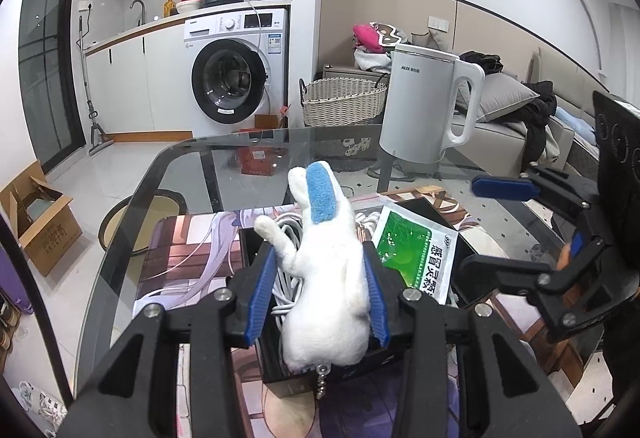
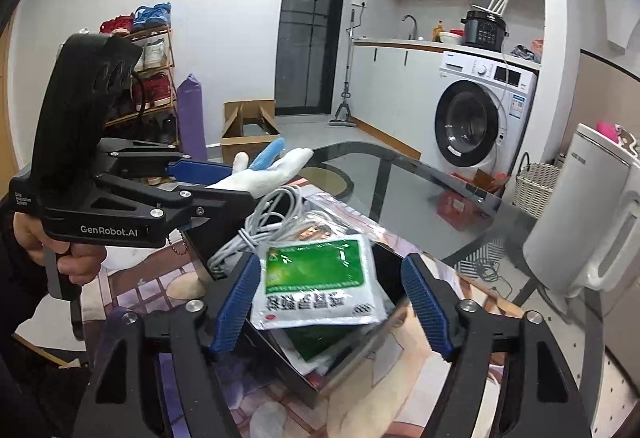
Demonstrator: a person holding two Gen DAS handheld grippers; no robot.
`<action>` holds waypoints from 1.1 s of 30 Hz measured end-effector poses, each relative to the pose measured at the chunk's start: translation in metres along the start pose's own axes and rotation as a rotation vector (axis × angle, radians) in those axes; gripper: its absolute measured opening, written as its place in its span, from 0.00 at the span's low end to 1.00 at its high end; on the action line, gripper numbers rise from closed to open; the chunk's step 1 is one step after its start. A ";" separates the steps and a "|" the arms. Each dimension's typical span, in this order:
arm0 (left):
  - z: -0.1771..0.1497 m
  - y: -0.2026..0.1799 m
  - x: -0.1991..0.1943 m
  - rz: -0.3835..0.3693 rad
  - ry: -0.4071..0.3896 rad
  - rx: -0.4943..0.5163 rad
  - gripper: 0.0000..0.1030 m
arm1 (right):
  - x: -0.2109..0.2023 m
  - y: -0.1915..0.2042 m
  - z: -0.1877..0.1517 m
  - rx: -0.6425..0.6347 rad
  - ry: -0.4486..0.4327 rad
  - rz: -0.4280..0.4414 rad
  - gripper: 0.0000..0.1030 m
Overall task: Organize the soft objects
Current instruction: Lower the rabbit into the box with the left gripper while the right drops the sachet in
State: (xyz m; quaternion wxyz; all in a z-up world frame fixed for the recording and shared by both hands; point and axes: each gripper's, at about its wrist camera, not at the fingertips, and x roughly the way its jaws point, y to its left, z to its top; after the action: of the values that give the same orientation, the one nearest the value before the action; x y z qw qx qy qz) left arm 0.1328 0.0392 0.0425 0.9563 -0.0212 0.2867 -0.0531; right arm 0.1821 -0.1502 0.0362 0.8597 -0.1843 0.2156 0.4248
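Observation:
My left gripper (image 1: 320, 294) is shut on a white plush toy (image 1: 324, 278) with a blue ear and a bead chain, held above a black box (image 1: 280, 374). The toy (image 2: 260, 174) and left gripper (image 2: 208, 182) also show in the right wrist view. The box (image 2: 296, 366) holds a coiled white cable (image 2: 260, 222) and a green-and-white sachet (image 2: 320, 278). My right gripper (image 2: 332, 302) is open and empty, its blue pads on either side of the sachet, just above it. It shows at the right of the left wrist view (image 1: 492, 226).
The box sits on a printed mat (image 1: 180, 258) on a glass table (image 1: 224, 166). A white kettle (image 1: 428, 102) stands at the table's far right. Beyond are a washing machine (image 1: 236, 74), a wicker basket (image 1: 344, 102) and a cardboard box (image 1: 44, 226) on the floor.

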 end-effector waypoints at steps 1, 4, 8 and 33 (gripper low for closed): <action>0.001 0.000 0.001 0.001 0.000 -0.001 0.39 | -0.001 -0.002 -0.001 0.005 -0.005 -0.007 0.78; 0.003 -0.002 0.005 -0.002 0.000 0.001 0.39 | -0.007 -0.004 -0.002 0.016 -0.018 -0.010 0.83; 0.006 -0.003 0.013 0.003 0.005 0.009 0.40 | -0.009 -0.005 -0.003 0.019 -0.026 -0.017 0.83; -0.014 0.009 -0.016 0.033 -0.052 -0.029 1.00 | -0.024 0.004 -0.015 0.114 -0.043 -0.058 0.99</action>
State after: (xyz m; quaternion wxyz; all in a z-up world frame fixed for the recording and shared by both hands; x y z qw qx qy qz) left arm 0.1127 0.0495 0.0390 0.9638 -0.0317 0.2627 -0.0326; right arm 0.1625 -0.1706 0.0357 0.8852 -0.1319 0.2154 0.3907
